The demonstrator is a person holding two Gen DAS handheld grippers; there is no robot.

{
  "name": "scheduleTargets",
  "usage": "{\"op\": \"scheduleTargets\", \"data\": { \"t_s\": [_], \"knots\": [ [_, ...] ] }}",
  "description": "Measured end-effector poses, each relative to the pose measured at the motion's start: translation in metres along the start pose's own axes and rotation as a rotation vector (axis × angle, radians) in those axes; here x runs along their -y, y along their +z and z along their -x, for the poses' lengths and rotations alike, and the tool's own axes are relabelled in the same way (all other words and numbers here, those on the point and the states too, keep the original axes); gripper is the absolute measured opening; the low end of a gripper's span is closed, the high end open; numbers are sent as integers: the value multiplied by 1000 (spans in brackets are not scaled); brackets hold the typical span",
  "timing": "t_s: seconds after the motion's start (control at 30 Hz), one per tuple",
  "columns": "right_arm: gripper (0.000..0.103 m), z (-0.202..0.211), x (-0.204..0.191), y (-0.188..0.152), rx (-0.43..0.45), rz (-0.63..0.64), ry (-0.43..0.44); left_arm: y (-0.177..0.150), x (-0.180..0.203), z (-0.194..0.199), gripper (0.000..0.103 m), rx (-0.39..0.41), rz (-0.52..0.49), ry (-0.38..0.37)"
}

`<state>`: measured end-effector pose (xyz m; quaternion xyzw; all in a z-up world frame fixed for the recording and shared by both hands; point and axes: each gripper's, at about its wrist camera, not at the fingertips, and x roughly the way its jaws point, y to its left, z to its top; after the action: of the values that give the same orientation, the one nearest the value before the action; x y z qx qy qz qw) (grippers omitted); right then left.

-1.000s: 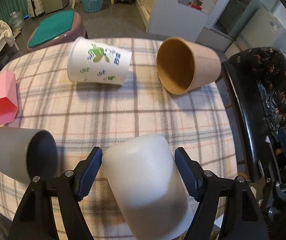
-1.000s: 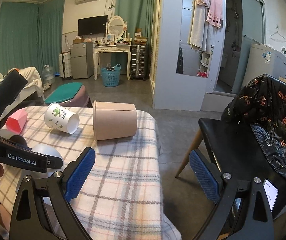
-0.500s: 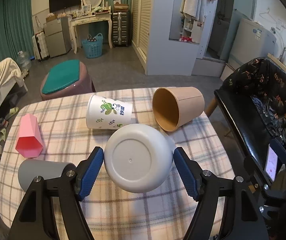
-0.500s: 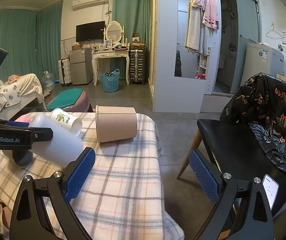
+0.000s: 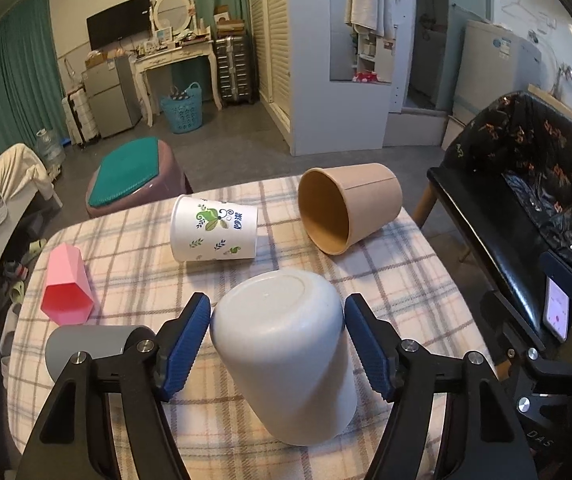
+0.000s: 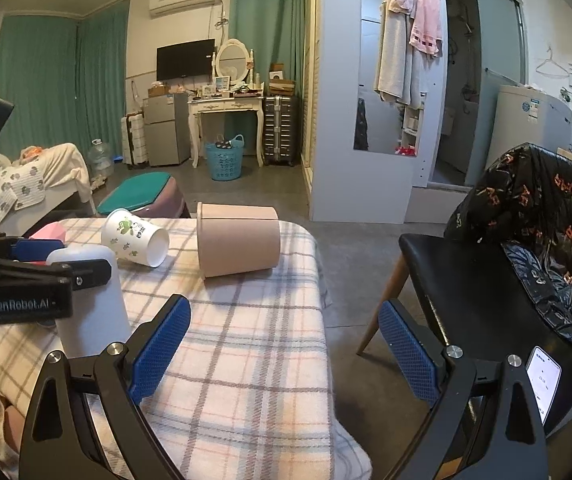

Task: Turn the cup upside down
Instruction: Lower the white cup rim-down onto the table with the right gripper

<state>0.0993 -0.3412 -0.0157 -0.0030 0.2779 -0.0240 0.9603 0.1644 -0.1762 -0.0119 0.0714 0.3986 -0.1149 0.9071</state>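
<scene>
The pale grey plastic cup (image 5: 286, 360) stood upside down, base uppermost, on the plaid-clothed table (image 5: 385, 264), between the blue-padded fingers of the left gripper (image 5: 278, 344). The pads lay close against its flanks; whether they pressed on the cup or had just let go could not be told. The right gripper (image 6: 282, 352) hung over the table's right edge with its jaws spread wide, holding nothing. Beyond the cup lay, on their sides, a white paper cup with green leaf print (image 5: 214, 232) and a brown paper tub (image 5: 349, 212); to the left lay a pink faceted cup (image 5: 66, 288) and a dark grey cup (image 5: 94, 348). A black chair (image 6: 485, 280) stood beside the table.
</scene>
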Motion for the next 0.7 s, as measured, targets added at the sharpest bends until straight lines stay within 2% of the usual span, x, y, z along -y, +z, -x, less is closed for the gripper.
{"op": "scheduleTargets", "data": {
  "t_s": [0.23, 0.7],
  "knots": [
    [96, 0, 3, -1, -4, -13, -18, -11, 4, 13, 71, -9, 15, -51],
    [96, 13, -2, -3, -1, 1, -28, -34, 10, 28, 73, -12, 41, -27]
  ]
}}
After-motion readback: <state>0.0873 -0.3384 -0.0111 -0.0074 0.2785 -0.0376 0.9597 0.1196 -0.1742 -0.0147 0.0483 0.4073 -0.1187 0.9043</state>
